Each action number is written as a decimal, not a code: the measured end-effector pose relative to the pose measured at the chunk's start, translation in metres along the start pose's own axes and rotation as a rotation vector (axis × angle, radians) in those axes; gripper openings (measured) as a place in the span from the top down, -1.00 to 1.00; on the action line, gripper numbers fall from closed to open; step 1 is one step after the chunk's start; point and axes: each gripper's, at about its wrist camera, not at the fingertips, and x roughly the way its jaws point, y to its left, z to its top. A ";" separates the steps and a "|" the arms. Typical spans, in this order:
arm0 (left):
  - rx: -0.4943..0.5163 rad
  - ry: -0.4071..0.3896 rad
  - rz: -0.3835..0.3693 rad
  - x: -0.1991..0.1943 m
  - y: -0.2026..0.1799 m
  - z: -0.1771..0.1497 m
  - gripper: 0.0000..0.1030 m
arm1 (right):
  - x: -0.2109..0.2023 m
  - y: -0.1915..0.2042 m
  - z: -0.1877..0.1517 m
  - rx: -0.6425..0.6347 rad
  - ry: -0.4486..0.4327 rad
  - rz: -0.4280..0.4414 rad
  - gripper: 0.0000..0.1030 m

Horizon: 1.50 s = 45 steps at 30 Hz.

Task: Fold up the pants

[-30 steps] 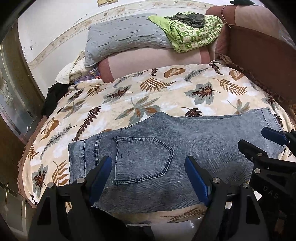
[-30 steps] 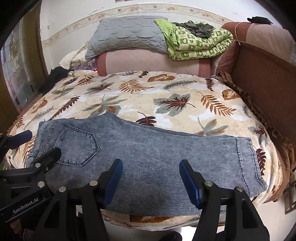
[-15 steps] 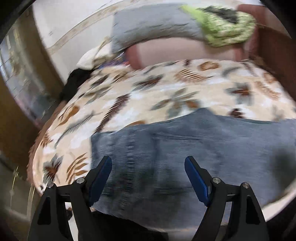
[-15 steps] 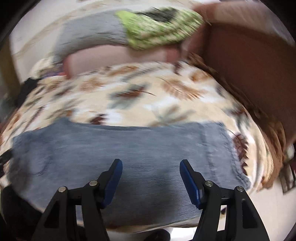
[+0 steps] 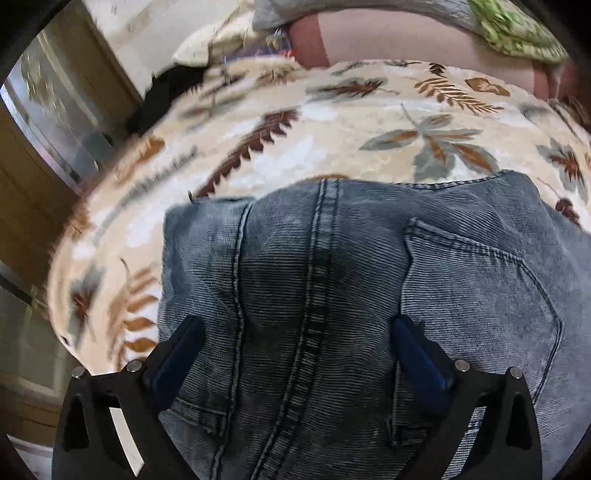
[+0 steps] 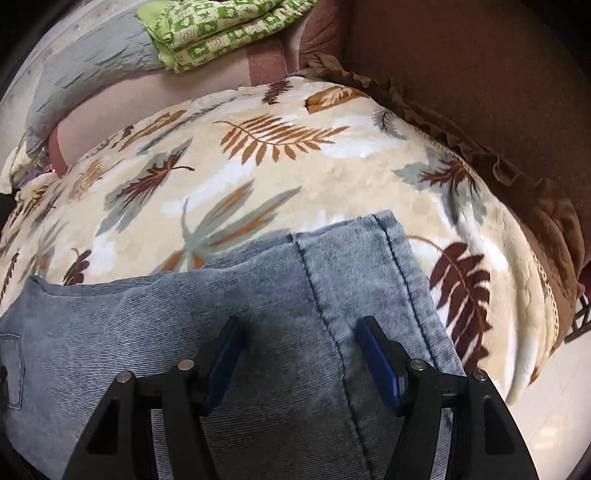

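Note:
Grey-blue jeans (image 5: 332, 280) lie flat across the near side of a bed, folded lengthwise with a back pocket (image 5: 480, 295) facing up. My left gripper (image 5: 295, 332) is open, low over the waistband end, its jaws either side of the seam. In the right wrist view the leg end of the jeans (image 6: 295, 295) with its hem (image 6: 406, 280) shows. My right gripper (image 6: 295, 332) is open, low over that end next to the hem.
The bed has a cream leaf-print blanket (image 6: 258, 177). A grey pillow (image 6: 92, 62) and a folded green quilt (image 6: 221, 29) lie at the head. A brown padded side (image 6: 480, 92) runs along the right. A wooden door frame (image 5: 37, 192) stands left.
Both grippers moved apart and down: the left toward the waistband end, the right toward the hem end. Both now hang close over the denim. The jaws stay open.

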 end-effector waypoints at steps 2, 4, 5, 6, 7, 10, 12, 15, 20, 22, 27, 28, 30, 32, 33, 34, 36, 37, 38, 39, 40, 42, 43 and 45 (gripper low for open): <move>-0.023 0.020 -0.008 -0.005 0.003 0.002 -0.97 | -0.018 -0.014 -0.002 0.061 -0.059 0.060 -0.32; 0.002 -0.003 0.019 -0.017 -0.001 -0.001 -0.97 | -0.036 -0.033 -0.003 0.118 -0.113 0.086 -0.32; 0.026 -0.025 0.029 -0.027 -0.006 -0.005 -0.97 | -0.047 -0.048 -0.004 0.153 -0.128 0.112 -0.33; 0.043 -0.044 0.019 -0.033 -0.010 -0.005 -0.97 | -0.054 -0.061 -0.005 0.183 -0.132 0.140 -0.33; 0.064 -0.067 -0.002 -0.043 -0.015 -0.007 -0.97 | -0.061 -0.077 -0.006 0.216 -0.127 0.176 -0.41; 0.130 -0.136 -0.068 -0.074 -0.035 -0.018 -0.97 | -0.063 -0.116 -0.005 0.248 -0.046 0.264 -0.51; 0.167 -0.158 -0.111 -0.089 -0.050 -0.024 -0.97 | -0.053 -0.133 -0.004 0.260 0.019 0.336 -0.51; 0.219 -0.151 -0.171 -0.102 -0.069 -0.032 -0.97 | -0.026 -0.150 -0.010 0.315 0.135 0.463 -0.51; 0.271 -0.137 -0.181 -0.110 -0.085 -0.041 -0.97 | 0.000 -0.160 -0.027 0.411 0.185 0.573 -0.51; 0.267 -0.127 -0.190 -0.112 -0.088 -0.040 -0.97 | 0.002 -0.155 -0.028 0.405 0.179 0.583 -0.53; 0.278 -0.138 -0.208 -0.119 -0.093 -0.042 -0.97 | 0.001 -0.136 -0.024 0.344 0.218 0.547 -0.51; 0.277 -0.143 -0.211 -0.119 -0.093 -0.042 -0.97 | 0.000 -0.130 -0.024 0.330 0.229 0.532 -0.45; 0.270 -0.145 -0.213 -0.117 -0.090 -0.042 -0.97 | -0.001 -0.126 -0.024 0.318 0.240 0.478 -0.16; 0.254 -0.140 -0.206 -0.110 -0.085 -0.040 -0.97 | -0.004 -0.124 -0.026 0.307 0.256 0.428 0.29; 0.242 -0.131 -0.195 -0.102 -0.083 -0.038 -0.97 | -0.005 -0.124 -0.026 0.305 0.261 0.407 0.39; 0.234 -0.111 -0.185 -0.094 -0.080 -0.037 -0.97 | -0.008 -0.124 -0.027 0.297 0.264 0.386 0.58; 0.229 -0.080 -0.185 -0.078 -0.079 -0.036 -0.97 | -0.015 -0.121 -0.027 0.273 0.268 0.366 0.68; 0.234 -0.075 -0.179 -0.072 -0.080 -0.036 -0.97 | -0.017 -0.121 -0.027 0.261 0.270 0.350 0.68; 0.252 -0.061 -0.151 -0.061 -0.083 -0.038 -0.97 | -0.019 -0.120 -0.027 0.250 0.276 0.346 0.69; 0.268 -0.042 -0.125 -0.053 -0.086 -0.040 -0.97 | -0.021 -0.120 -0.027 0.240 0.280 0.358 0.68; 0.277 -0.024 -0.122 -0.045 -0.087 -0.042 -0.97 | -0.023 -0.121 -0.025 0.247 0.274 0.374 0.68; 0.245 -0.048 -0.161 -0.043 -0.081 -0.046 -0.97 | -0.027 -0.129 -0.024 0.293 0.250 0.412 0.65; 0.243 -0.050 -0.170 -0.044 -0.079 -0.047 -0.97 | -0.028 -0.133 -0.024 0.316 0.241 0.434 0.63; 0.256 -0.049 -0.174 -0.044 -0.079 -0.047 -0.97 | -0.029 -0.139 -0.025 0.331 0.221 0.448 0.31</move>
